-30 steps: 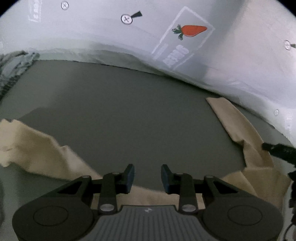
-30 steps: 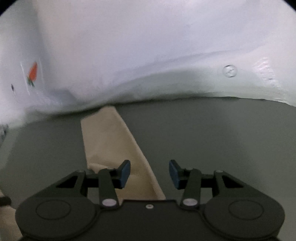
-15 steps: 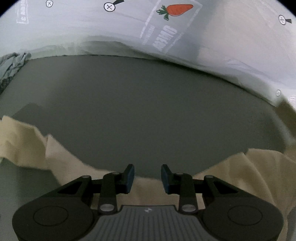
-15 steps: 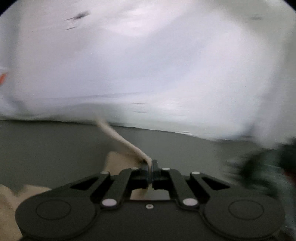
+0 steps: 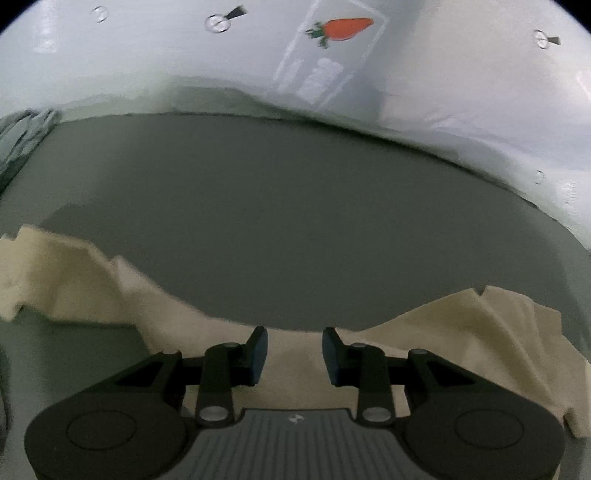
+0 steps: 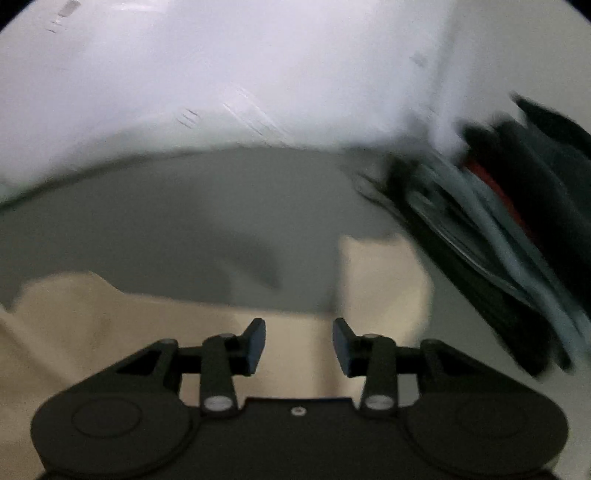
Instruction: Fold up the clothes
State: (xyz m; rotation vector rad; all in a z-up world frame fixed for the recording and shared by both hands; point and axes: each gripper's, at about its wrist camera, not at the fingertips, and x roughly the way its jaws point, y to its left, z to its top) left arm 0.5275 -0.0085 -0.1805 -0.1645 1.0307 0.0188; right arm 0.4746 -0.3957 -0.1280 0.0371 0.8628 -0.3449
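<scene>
Cream cloth (image 5: 480, 332), soft, rumpled, jagged edge, on matte grey table (image 5: 295, 221). L gripper (image 5: 294, 354) released, empty. R gripper (image 6: 299, 349) jaws just opened, over cloth, pads clear.

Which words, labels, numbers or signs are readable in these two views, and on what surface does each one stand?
No text reads clearly enough to quote.
White wall sheet, carrot label: an orange carrot picture above white lettering, too blurred to read.
Same sheet: small round marks with dark arrow signs, no letters.
Left gripper body: small pale emblem, no readable word.
Right wrist view: blurred, no text.
</scene>
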